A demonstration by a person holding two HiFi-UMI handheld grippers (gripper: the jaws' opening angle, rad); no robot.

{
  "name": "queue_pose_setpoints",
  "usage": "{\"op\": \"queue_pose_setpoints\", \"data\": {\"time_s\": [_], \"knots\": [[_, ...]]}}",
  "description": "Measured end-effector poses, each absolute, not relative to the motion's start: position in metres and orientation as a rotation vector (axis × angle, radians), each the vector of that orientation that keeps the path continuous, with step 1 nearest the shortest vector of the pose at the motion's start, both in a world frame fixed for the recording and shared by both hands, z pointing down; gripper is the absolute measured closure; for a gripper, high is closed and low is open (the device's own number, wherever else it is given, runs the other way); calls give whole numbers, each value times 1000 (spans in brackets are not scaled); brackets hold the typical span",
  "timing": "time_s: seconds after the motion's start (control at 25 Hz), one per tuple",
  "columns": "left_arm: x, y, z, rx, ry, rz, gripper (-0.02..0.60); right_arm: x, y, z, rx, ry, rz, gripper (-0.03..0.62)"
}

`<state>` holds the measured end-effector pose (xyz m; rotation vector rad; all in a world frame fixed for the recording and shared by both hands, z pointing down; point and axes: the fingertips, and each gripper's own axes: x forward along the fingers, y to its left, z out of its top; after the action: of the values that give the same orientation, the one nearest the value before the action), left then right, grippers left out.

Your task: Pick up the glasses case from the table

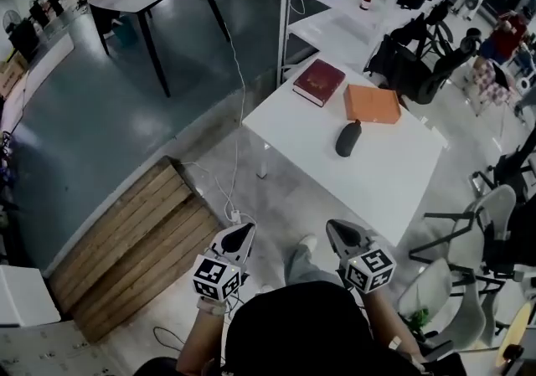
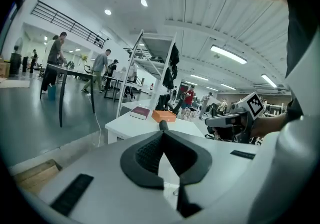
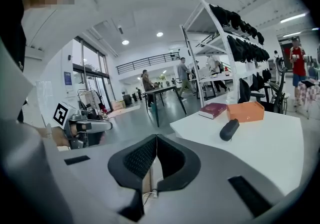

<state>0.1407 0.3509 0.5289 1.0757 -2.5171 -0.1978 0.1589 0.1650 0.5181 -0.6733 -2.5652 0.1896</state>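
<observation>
The dark oval glasses case lies on the white table, just in front of an orange box and a dark red book. Both grippers hang short of the table's near edge, side by side above the floor. My left gripper is shut and empty; in its own view the case peeks just over its tips. My right gripper is also shut with nothing in it, and the case lies ahead to its right.
A wooden pallet lies on the floor at the left. A white cable runs past the table's corner. Office chairs and a white shelf rack stand behind the table, with another chair at its right.
</observation>
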Motion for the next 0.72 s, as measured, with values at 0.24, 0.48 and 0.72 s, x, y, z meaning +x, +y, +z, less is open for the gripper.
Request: {"op": "queue_pose_setpoints", "data": {"time_s": [0.24, 0.48, 0.72], "knots": [[46, 281, 513, 1156, -2489, -205, 565, 78, 101, 500, -622, -2583, 164, 565], [-31, 203, 510, 1294, -2435, -136, 565, 27, 49, 492, -511, -2616, 214, 565], [-81, 136, 513, 1420, -2330, -102, 563, -1, 4, 491, -350, -2645, 260, 565]]}}
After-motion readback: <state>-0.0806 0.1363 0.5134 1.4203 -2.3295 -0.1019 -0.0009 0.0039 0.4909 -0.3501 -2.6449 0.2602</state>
